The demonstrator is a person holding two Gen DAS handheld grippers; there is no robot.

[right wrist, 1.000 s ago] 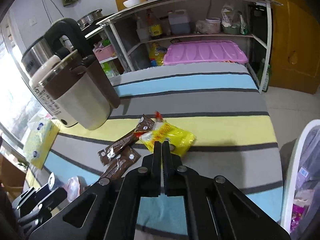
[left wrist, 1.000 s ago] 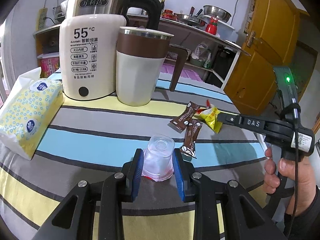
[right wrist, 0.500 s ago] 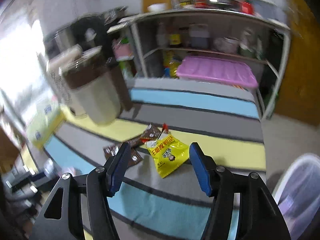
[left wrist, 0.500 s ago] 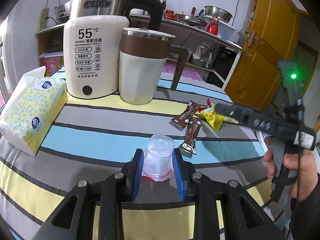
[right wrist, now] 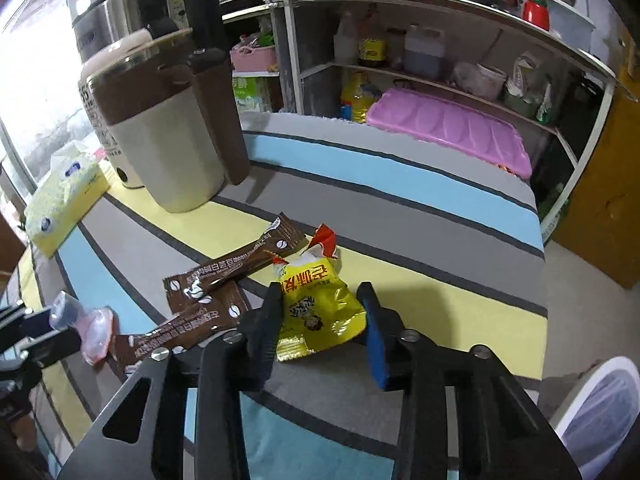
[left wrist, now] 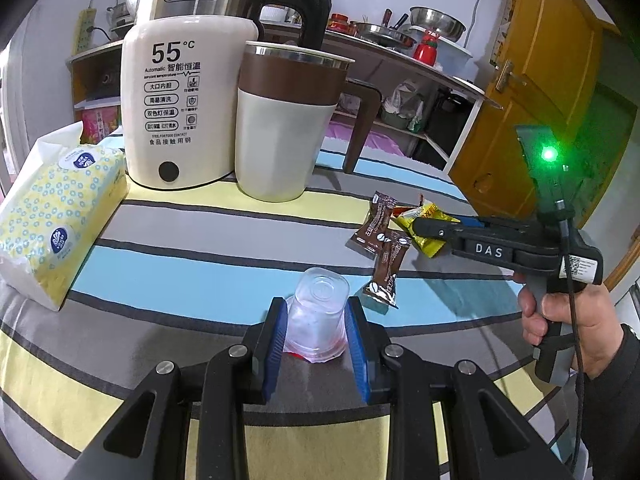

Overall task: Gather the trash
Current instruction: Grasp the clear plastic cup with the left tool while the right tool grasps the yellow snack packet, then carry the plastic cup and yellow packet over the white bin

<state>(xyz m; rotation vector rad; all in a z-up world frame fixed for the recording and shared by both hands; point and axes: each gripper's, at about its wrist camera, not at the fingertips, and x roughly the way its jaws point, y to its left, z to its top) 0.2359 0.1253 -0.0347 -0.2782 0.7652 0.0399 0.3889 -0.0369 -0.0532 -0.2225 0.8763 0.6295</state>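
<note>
A clear plastic jelly cup [left wrist: 317, 316] lies on the striped table between the pads of my left gripper [left wrist: 316, 320], which is shut on it. It also shows in the right wrist view [right wrist: 86, 326]. My right gripper [right wrist: 322, 312] is open, its jaws on either side of a yellow snack packet [right wrist: 316, 312], low over the table. The packet also shows in the left wrist view [left wrist: 426, 228]. Two brown coffee sachets [right wrist: 236, 272] [right wrist: 188, 328] lie just left of the packet.
A white kettle [left wrist: 188, 100] and a brown-and-cream mug [left wrist: 284, 124] stand at the back. A tissue pack [left wrist: 52, 216] lies at the left. A white bin [right wrist: 600, 412] with a liner stands beside the table, lower right. Shelves stand behind.
My right gripper went from shut to open and has come down around the yellow packet. My left gripper stays shut on the jelly cup.
</note>
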